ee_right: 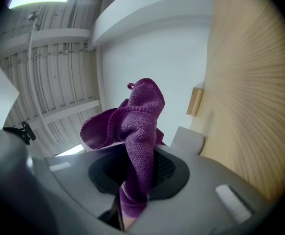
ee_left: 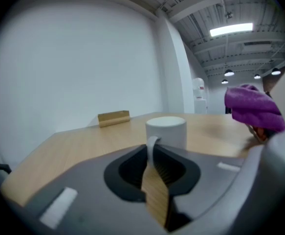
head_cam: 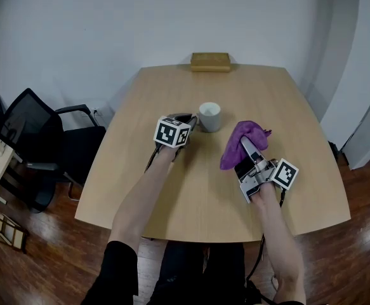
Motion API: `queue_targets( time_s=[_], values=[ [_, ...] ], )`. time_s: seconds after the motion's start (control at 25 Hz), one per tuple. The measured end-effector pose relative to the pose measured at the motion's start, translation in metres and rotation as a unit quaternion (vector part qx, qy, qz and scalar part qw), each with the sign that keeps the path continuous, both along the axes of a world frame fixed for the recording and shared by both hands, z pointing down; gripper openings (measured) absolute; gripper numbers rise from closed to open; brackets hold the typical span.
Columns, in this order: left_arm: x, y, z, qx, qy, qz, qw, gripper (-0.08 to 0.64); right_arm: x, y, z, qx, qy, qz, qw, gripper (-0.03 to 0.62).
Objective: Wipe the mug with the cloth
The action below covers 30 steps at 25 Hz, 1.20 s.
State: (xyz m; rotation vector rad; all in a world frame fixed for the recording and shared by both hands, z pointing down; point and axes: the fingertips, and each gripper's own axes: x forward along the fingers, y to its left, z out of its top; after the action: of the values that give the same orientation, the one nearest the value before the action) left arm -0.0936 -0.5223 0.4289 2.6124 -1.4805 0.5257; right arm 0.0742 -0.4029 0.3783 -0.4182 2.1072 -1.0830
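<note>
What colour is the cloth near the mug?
Purple. The cloth shows best in the right gripper view.

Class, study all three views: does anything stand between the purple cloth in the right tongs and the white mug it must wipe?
Nothing visible does. Only bare table lies between the cloth, held in the right tongs, and the mug. The left tongs grip the mug's handle on the side away from the cloth.

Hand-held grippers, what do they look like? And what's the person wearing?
The left hand-held gripper and right hand-held gripper are grey, darker around the jaws. Each carries a white cube printed with black square markers. A thin black cable trails from the right one. The person wears a black sleeve.
</note>
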Motion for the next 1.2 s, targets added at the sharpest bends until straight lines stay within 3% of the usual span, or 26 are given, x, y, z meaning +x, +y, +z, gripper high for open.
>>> queue_targets(
  time_s=[0.32, 0.68, 0.84, 1.08, 1.2],
  values=[
    [0.003, -0.027, 0.003, 0.008, -0.036, -0.002, 0.9993, 0.063, -0.001, 0.001, 0.001, 0.002, -0.002, -0.001, 1.000, 0.074],
    [0.003, -0.030, 0.001, 0.014, -0.031, 0.009, 0.9994, 0.065, 0.000, -0.001, 0.001, 0.005, 0.004, -0.002, 1.000, 0.074],
    [0.001, -0.028, 0.003, 0.012, -0.031, 0.008, 0.9994, 0.114, -0.001, -0.001, 0.002, 0.002, 0.000, -0.004, 1.000, 0.074],
    [-0.004, -0.005, -0.004, 0.024, -0.017, 0.017, 0.9994, 0.138, 0.000, -0.001, 0.003, -0.003, 0.003, -0.006, 1.000, 0.074],
    [-0.010, 0.017, -0.013, 0.027, 0.024, 0.014, 0.9993, 0.140, 0.001, -0.003, 0.003, -0.003, 0.005, -0.006, 1.000, 0.074]
  ],
)
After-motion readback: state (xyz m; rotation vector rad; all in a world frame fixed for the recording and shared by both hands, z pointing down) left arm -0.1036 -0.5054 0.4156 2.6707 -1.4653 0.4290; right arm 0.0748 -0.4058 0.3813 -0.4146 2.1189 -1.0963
